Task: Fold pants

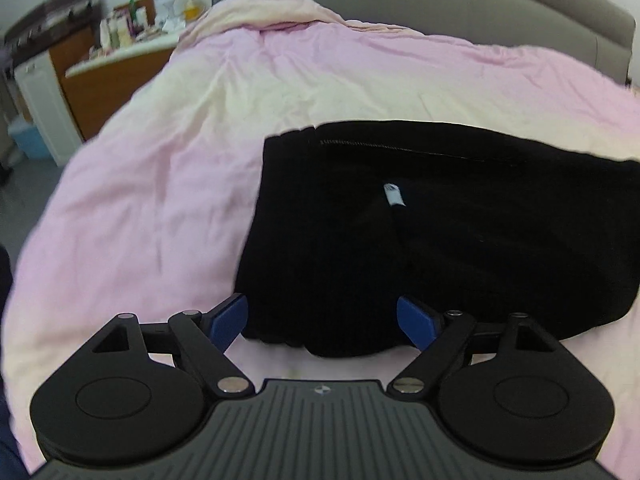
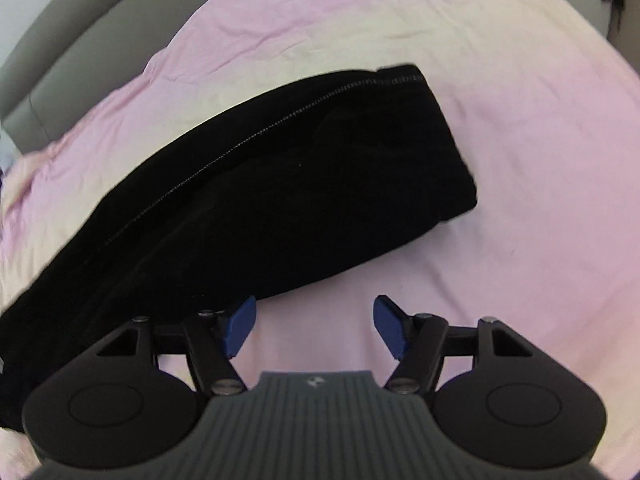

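Left claw [image 1: 322, 320], right claw [image 2: 314, 326]: agape.

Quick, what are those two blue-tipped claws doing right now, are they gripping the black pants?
Left gripper: open, holding nothing; black pants lie between its fingers.
Right gripper: open, empty, over the pink bedding.

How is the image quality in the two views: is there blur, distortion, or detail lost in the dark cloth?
Left wrist view: strong fisheye bending at the edges, the background kitchen counter is blurred, the folded black pants are nearly featureless except a small white label. Right wrist view: the pink bed cover is softly and evenly lit, the pants' edges are slightly smeared, only a stitched seam shows.
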